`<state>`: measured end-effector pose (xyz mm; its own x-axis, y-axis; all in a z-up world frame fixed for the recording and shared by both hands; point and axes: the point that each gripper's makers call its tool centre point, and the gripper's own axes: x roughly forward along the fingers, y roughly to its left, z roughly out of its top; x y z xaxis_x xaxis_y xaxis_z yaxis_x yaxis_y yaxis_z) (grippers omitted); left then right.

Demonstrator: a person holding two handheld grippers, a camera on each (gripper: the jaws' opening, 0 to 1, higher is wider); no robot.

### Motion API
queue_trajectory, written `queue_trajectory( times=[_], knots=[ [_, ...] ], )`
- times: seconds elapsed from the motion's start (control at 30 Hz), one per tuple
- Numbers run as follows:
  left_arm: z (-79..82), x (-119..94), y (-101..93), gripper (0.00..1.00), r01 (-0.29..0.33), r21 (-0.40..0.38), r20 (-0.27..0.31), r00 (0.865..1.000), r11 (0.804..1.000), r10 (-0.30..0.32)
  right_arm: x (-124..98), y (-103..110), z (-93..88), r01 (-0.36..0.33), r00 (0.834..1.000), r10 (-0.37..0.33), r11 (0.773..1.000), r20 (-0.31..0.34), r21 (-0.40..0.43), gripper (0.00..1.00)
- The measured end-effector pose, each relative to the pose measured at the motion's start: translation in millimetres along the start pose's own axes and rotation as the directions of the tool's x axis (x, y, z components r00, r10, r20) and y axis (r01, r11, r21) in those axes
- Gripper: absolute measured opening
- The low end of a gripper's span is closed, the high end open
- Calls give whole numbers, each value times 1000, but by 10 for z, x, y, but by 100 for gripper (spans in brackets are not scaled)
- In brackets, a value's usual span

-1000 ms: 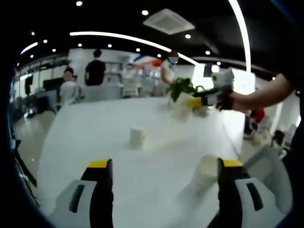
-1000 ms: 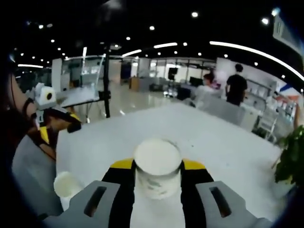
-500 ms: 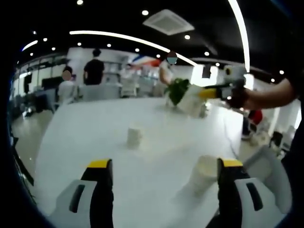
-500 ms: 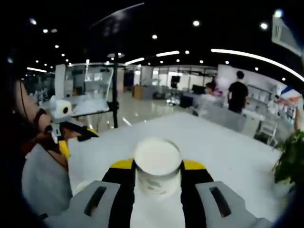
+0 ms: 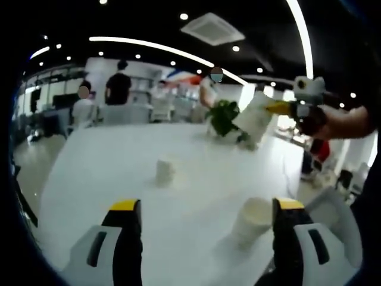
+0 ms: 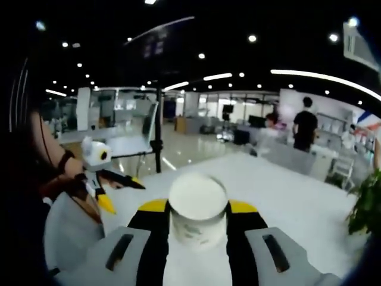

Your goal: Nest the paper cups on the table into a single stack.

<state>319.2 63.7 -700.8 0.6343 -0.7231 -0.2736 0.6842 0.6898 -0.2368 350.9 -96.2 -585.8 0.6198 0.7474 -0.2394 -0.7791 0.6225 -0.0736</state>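
Two white paper cups stand upright on the white table (image 5: 101, 161) in the left gripper view: one cup (image 5: 165, 171) mid-table, another cup (image 5: 252, 220) close to my left gripper's right jaw. My left gripper (image 5: 206, 205) is open, with nothing between its jaws. Over the table's far right, my right gripper (image 5: 284, 108) holds a third cup (image 5: 255, 118) tilted in the air. In the right gripper view that cup (image 6: 197, 195) sits clamped in my right gripper (image 6: 197, 208), mouth toward the camera. My left gripper (image 6: 118, 192) shows at the left there, open.
A green potted plant (image 5: 224, 117) stands at the table's far right edge, also the plant (image 6: 364, 208) at the right of the right gripper view. People (image 5: 119, 89) stand beyond the table's far end. A person's hand (image 5: 336, 122) carries the right gripper.
My right gripper has lifted its cup off the table by the plant, up and to the right, tilting it. The left gripper stays open, and the two standing cups stay where they were.
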Motion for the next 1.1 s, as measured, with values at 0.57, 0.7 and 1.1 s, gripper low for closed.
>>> queue_trajectory(
  times=[0.57,0.7,1.1],
  knots=[
    [27,0,-56,90,14,-36,32,999,999,-13,-98,352,285,-53,996,49,997,70,55,34],
    [137,3,-154,88,47,-79,72,997,996,-41,-66,413,306,-71,995,67,996,77,55,34],
    [509,67,-516,78,180,-141,138,977,973,-161,21,486,244,-86,994,81,993,68,75,34]
  ],
)
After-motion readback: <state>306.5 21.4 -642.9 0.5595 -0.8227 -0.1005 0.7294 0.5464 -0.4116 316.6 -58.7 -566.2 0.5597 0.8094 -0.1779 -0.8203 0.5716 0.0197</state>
